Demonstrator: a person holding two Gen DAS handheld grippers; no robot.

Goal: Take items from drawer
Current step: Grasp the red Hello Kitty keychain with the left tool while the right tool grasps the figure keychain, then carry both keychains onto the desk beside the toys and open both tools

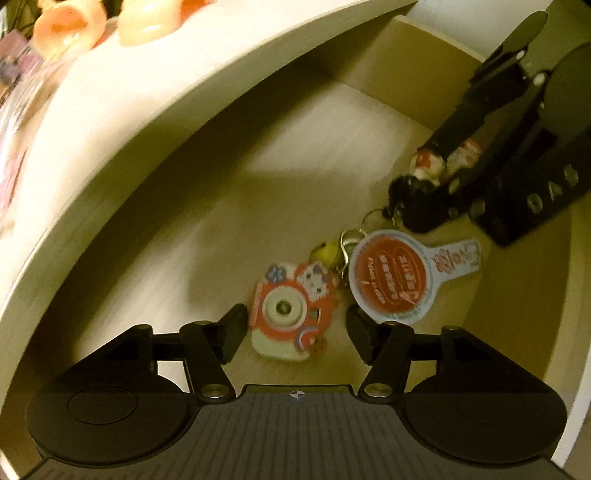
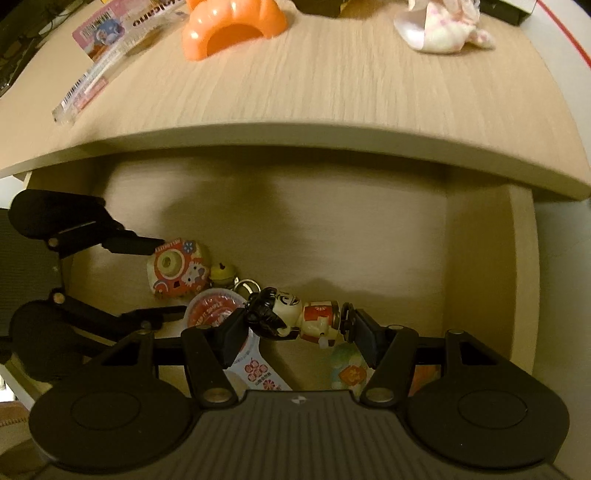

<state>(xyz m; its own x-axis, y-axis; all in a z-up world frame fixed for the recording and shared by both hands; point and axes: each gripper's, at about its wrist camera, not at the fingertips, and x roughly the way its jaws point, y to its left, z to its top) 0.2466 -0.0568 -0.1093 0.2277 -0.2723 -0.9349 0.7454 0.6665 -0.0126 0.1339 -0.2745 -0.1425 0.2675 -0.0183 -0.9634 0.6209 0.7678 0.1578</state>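
Both grippers reach into the open drawer point(image 2: 480, 266): the left gripper point(image 1: 295, 325) has its fingers spread wide either side of the toy camera point(image 1: 290, 314), not touching it, while the right gripper point(image 2: 295, 332) has its fingers closed against the doll figure point(image 2: 295, 315). Between these lie a round red tag point(image 1: 388, 280), key rings and a small yellow bell point(image 1: 325, 253), crowding the near part. Farther in, the drawer floor is bare up to the desk top's edge point(image 2: 295, 144), which overhangs it and carries an orange toy point(image 2: 232, 26).

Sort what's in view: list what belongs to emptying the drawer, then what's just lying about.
Job:
drawer
toy camera, between the open left tongs
doll figure, between the right tongs
round tag
small bell

Lying about, on the desktop:
orange plastic toy
packet
white cloth
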